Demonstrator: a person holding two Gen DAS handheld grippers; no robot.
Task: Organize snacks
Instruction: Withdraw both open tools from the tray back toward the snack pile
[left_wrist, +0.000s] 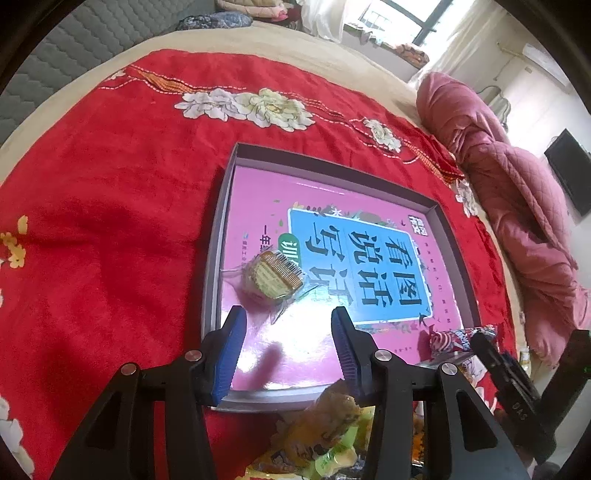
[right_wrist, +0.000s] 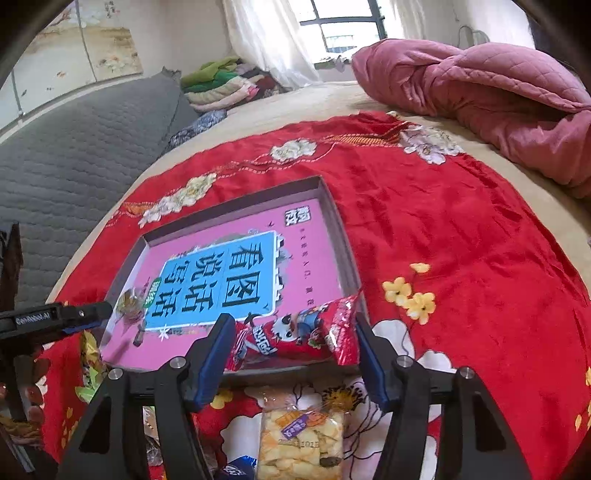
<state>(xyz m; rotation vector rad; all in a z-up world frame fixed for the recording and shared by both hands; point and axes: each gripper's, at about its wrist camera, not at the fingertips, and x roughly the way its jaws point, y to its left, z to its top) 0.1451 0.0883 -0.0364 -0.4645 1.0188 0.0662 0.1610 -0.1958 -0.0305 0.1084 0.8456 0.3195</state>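
A shallow grey tray (left_wrist: 217, 236) with a pink book cover on its floor lies on the red cloth. A small round cake in a clear wrapper (left_wrist: 271, 275) rests inside the tray, just beyond my left gripper (left_wrist: 288, 317), which is open and empty. In the right wrist view a red snack bag (right_wrist: 295, 334) lies over the near edge of the tray (right_wrist: 340, 229), between the fingers of my right gripper (right_wrist: 291, 325), which stands open around it. The same red bag (left_wrist: 456, 338) shows at the tray's near right corner.
A pack of rice crackers (right_wrist: 301, 439) lies on the cloth under my right gripper. Yellow and green snack bags (left_wrist: 321, 424) are piled by the tray's near edge. A pink quilt (right_wrist: 480, 92) is bunched at the bed's far side.
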